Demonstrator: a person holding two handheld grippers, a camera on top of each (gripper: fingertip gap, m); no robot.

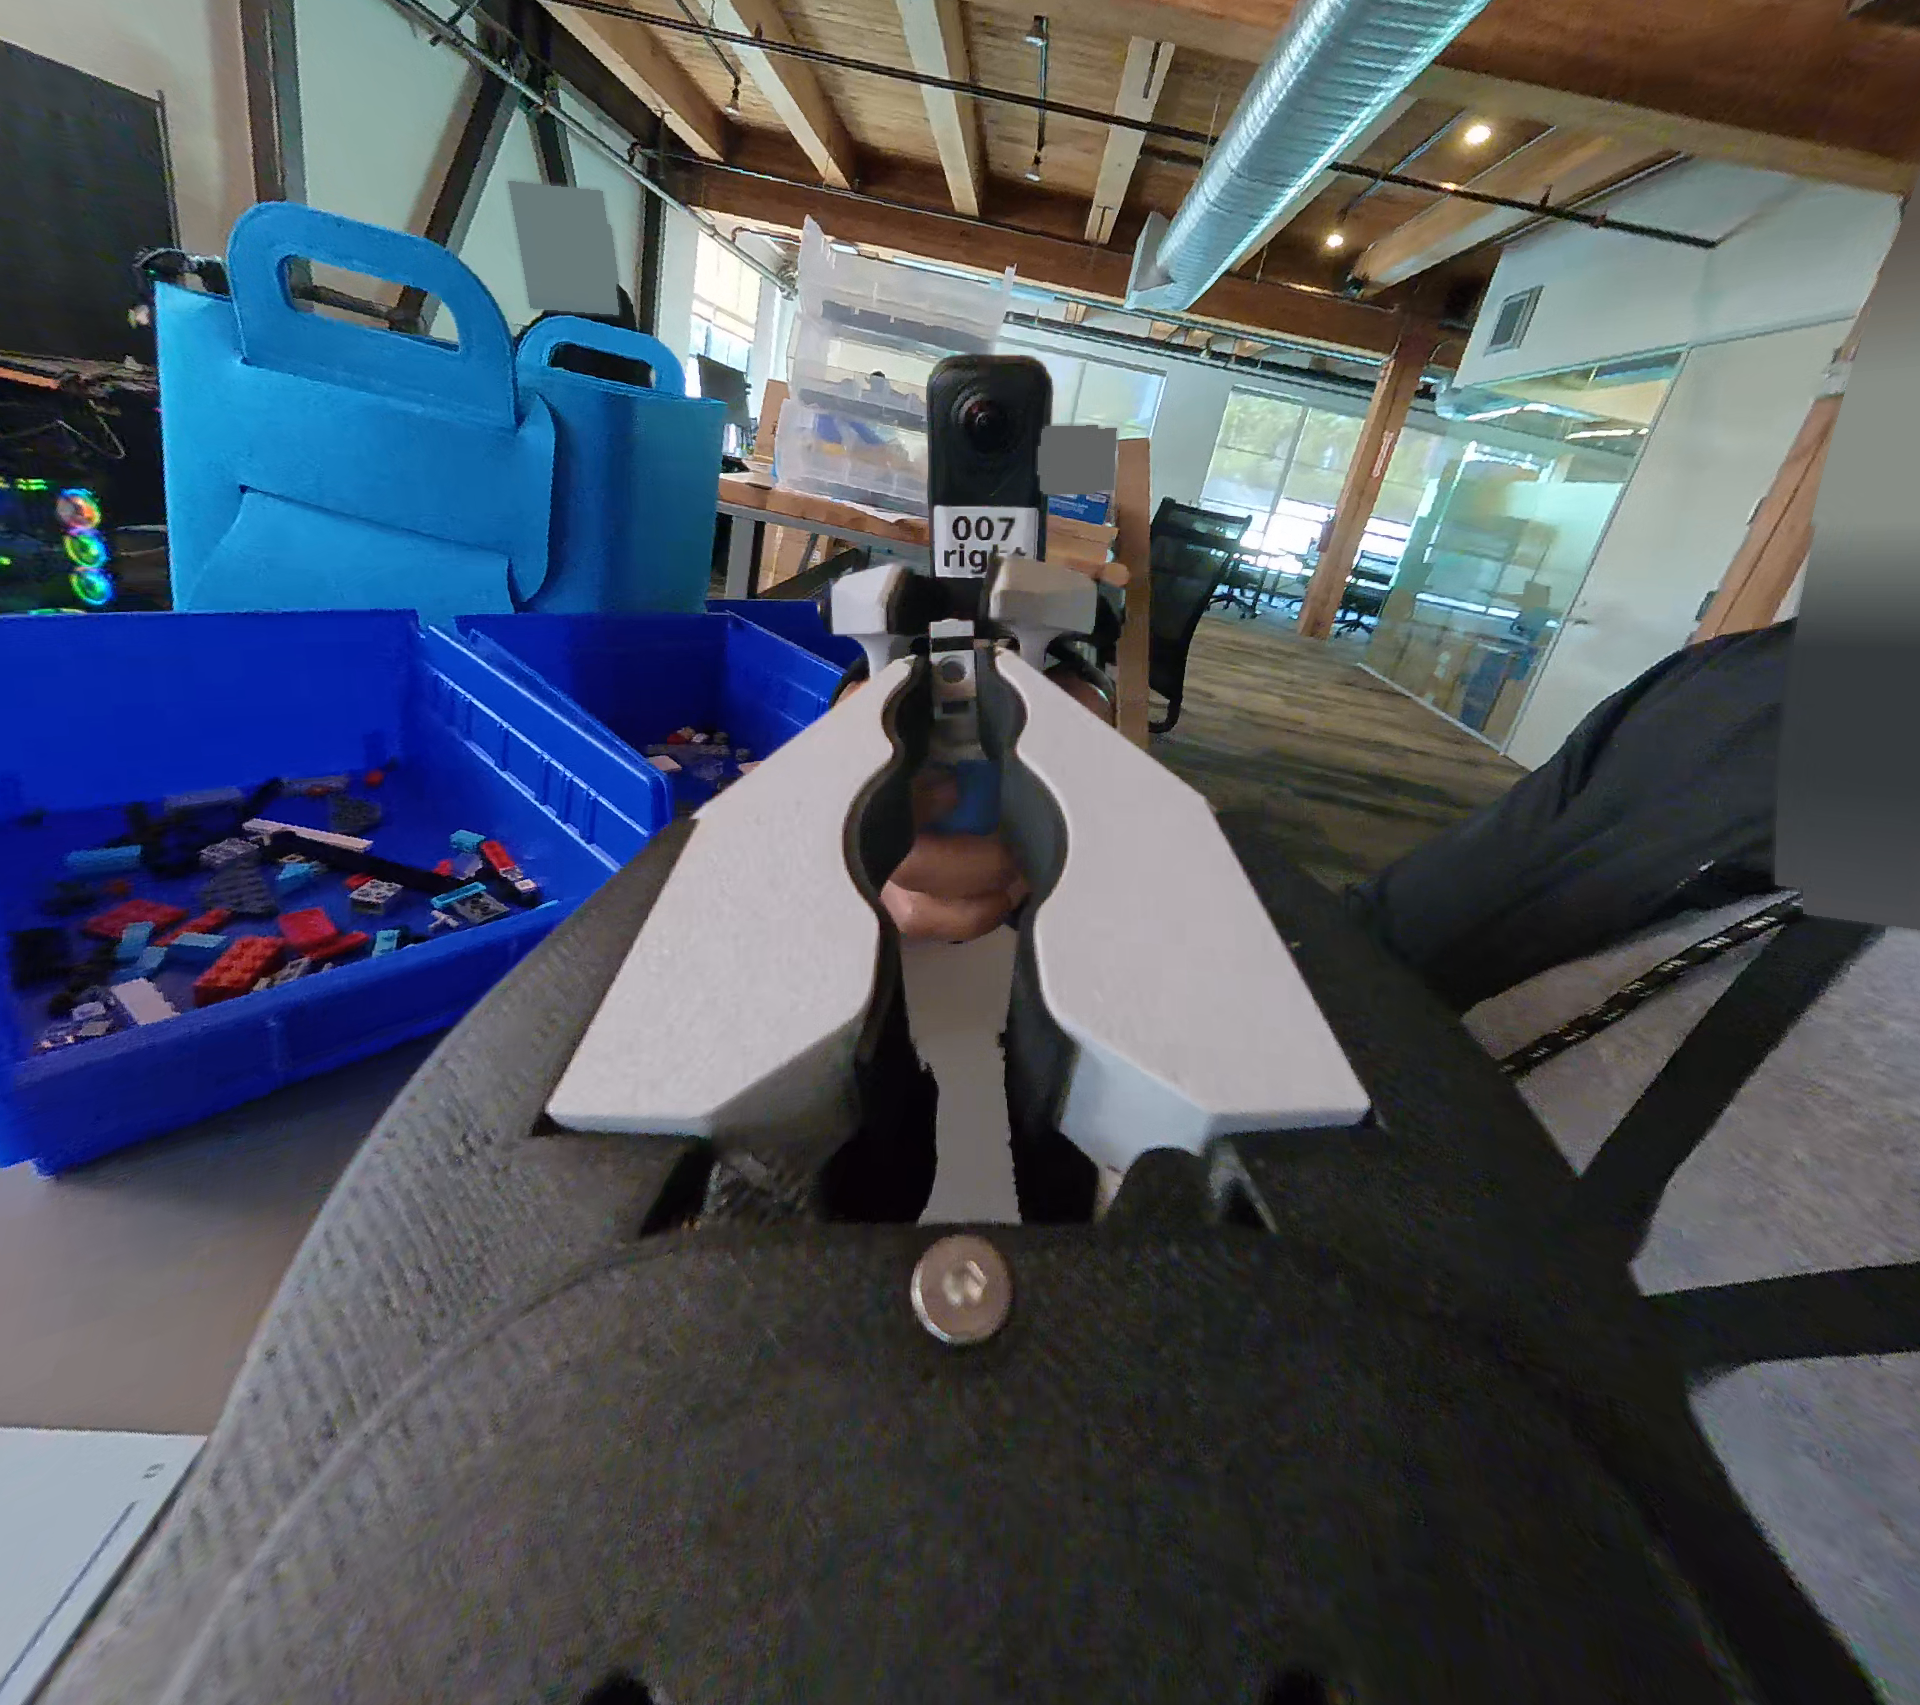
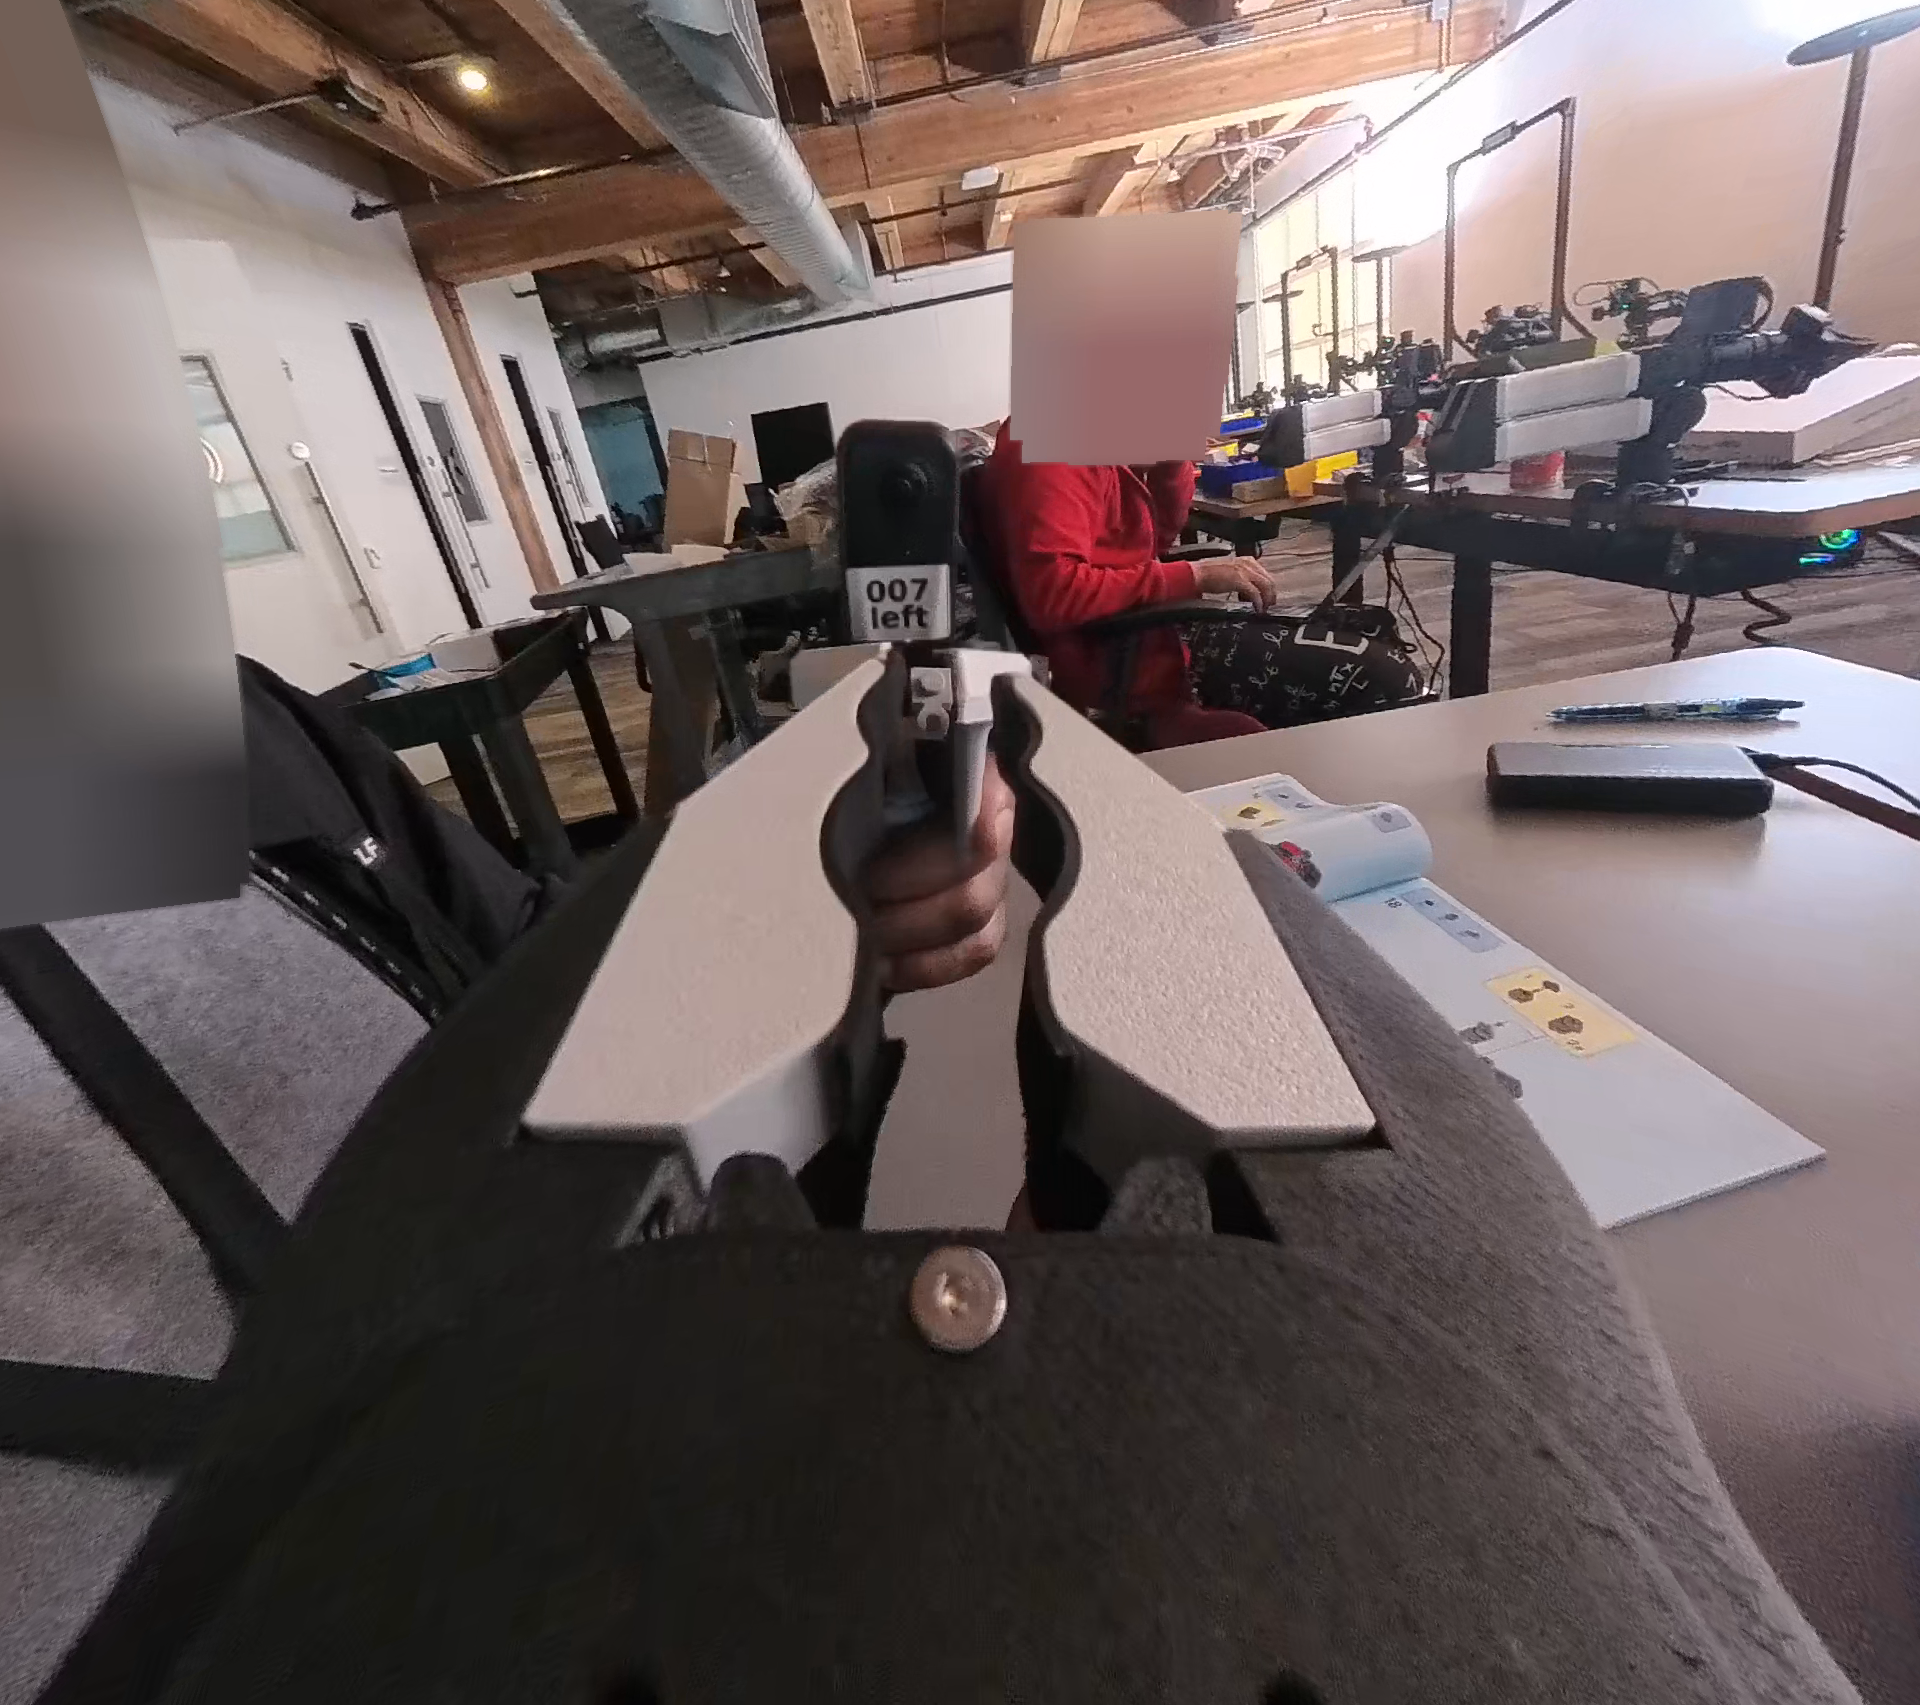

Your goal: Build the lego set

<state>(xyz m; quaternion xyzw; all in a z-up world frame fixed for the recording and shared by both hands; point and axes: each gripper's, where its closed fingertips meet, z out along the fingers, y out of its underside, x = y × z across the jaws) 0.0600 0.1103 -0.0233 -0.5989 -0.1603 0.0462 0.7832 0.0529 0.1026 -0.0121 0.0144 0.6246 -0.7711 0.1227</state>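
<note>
1. Left wrist view: left gripper [image 1: 957,679] faces right gripper [image 2: 940,699], tips meeting, both nearly closed on a small grey piece [image 2: 932,705], apparently to join it.
2. Loose Lego bricks [image 1: 239,907] wait in the blue bin [image 1: 343,1032].

The near blue plastic bin [image 1: 343,834] is cut off at the left edge; the second blue plastic bin [image 1: 665,679] sits half hidden behind the white-fingered left gripper [image 1: 961,689].

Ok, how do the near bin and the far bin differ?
The near bin holds many bricks, red, light blue, black and grey; the far bin shows only a few. The near bin is mostly in view; the far bin is partly hidden behind the left gripper. Both are blue, open-topped plastic.
</note>
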